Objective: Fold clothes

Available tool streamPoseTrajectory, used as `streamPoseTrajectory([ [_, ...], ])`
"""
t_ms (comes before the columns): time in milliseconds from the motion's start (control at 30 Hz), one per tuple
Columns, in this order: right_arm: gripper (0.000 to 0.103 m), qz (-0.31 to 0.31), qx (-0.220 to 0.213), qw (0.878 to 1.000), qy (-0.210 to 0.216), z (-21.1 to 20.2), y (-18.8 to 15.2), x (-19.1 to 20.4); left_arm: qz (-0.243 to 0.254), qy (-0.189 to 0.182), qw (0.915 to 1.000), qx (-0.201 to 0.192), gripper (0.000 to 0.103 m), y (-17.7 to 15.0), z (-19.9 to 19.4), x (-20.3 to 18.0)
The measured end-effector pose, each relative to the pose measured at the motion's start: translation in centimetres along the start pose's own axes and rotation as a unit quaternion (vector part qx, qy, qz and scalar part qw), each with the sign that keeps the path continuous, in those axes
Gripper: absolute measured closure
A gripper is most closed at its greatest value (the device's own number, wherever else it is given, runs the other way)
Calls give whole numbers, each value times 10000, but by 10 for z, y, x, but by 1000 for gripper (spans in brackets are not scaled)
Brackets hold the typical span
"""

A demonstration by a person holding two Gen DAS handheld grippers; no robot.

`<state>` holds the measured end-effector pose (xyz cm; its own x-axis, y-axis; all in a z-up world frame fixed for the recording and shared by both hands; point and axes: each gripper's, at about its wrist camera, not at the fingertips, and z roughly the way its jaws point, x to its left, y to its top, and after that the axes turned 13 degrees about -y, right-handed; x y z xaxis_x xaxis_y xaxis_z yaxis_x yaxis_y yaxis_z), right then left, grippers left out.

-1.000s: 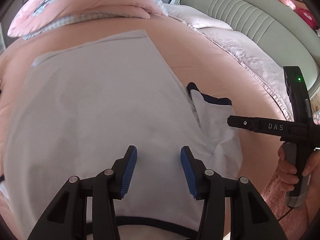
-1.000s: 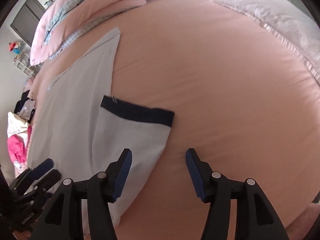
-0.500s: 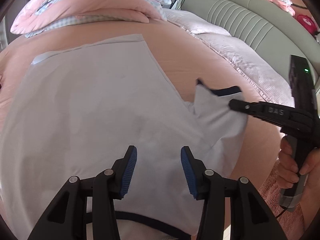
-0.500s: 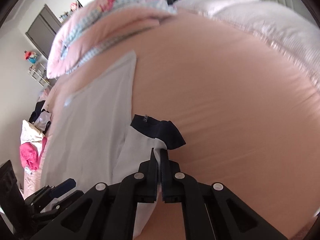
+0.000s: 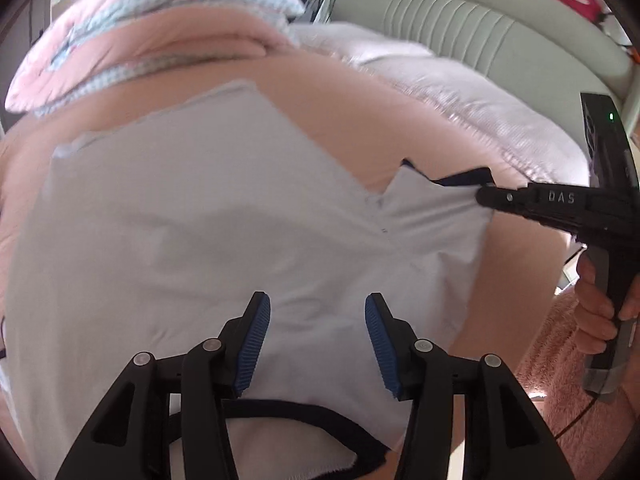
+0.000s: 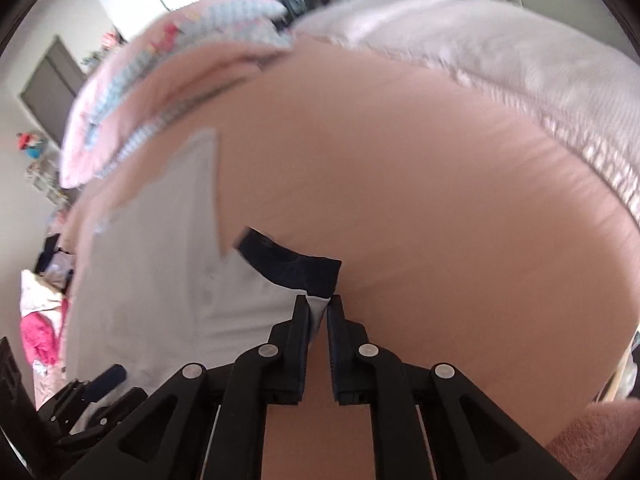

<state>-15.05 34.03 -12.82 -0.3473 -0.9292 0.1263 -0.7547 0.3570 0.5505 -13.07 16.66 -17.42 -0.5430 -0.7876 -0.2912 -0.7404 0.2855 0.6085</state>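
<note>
Right now we are at the sleeve fold, with the pale T-shirt (image 5: 192, 240) lying flat on the pink bedsheet (image 6: 440, 200), its dark-trimmed collar (image 5: 304, 406) nearest us and its hem toward the pillows (image 5: 152, 28). Over the shirt's chest, just beyond the collar, our left gripper (image 5: 316, 336) hovers with its jaws opening and nothing between the blue pads, only cloth below them. To the right of the shirt's body, our right gripper (image 6: 318, 308) has pinched the short sleeve (image 6: 280, 304) just behind its navy cuff (image 6: 296, 260); its jaws are easing apart slightly, though the white cloth sits between the pads and looks drawn taut from the shoulder seam. Next, we judge, the right hand should carry that sleeve inward across the shirt's body and lay it flat, while the left comes down near the shoulder to pin the shirt so it does not drag.
</note>
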Motion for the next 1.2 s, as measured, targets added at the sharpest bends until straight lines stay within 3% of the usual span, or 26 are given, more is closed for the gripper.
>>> streamPoseTrajectory([
  [33,94,-128,-228,9996,108,-11,0,6,99,36,9999,39,57,-2,2,-2],
  [100,90,-568,-543,9964,324,-23,1,28,68,154,9986,492,57,-8,24,2],
  [133,85,-875,-514,9941,384,-21,-4,41,96,211,9980,580,57,-11,29,2],
  [200,85,-1345,-412,9892,409,-15,-13,64,254,305,9977,545,57,-13,20,-3],
  [267,85,-1525,-316,9878,85,-7,-18,71,294,356,9970,615,57,-14,8,-5],
  [333,85,-1459,-381,9866,-626,-3,-13,60,115,327,9983,459,57,-20,-14,1],
  [400,85,-1268,-152,9815,-1424,7,-8,31,-196,124,9989,417,57,-31,-32,10],
  [433,85,-1094,-30,9823,-1521,12,-5,18,-337,-33,9986,401,57,-38,-36,12],
  [500,85,-591,77,9877,-1444,11,5,-4,-454,-160,9981,390,57,-51,-38,10],
  [567,84,-471,-360,9920,-1115,-11,6,-7,-362,63,9984,432,58,-61,-32,3],
  [633,71,-718,-692,9929,-653,-24,3,13,-226,418,9976,503,62,-64,-24,-1],
  [667,67,-885,-642,9933,-371,-22,-2,25,-180,564,9969,527,62,-63,-21,-2],
  [767,66,-1457,-325,9887,107,1,-10,64,-356,434,9976,414,62,-55,-17,-1],
  [867,66,-2003,-182,9794,156,15,-14,89,-313,280,9984,386,62,-49,-7,-3],
  [967,66,-2108,444,9763,200,35,-22,81,-322,-118,9991,237,64,-49,-9,-7],
  [1033,65,-2459,402,9684,146,36,-27,77,-350,-289,9989,153,64,-53,-13,-7],
  [1133,63,-3214,537,9454,-4,29,-31,73,-222,-470,9980,360,64,-63,-18,-4],
  [1200,59,-3223,653,9444,-45,28,-28,60,-77,-614,9970,469,64,-69,-28,-5],
])
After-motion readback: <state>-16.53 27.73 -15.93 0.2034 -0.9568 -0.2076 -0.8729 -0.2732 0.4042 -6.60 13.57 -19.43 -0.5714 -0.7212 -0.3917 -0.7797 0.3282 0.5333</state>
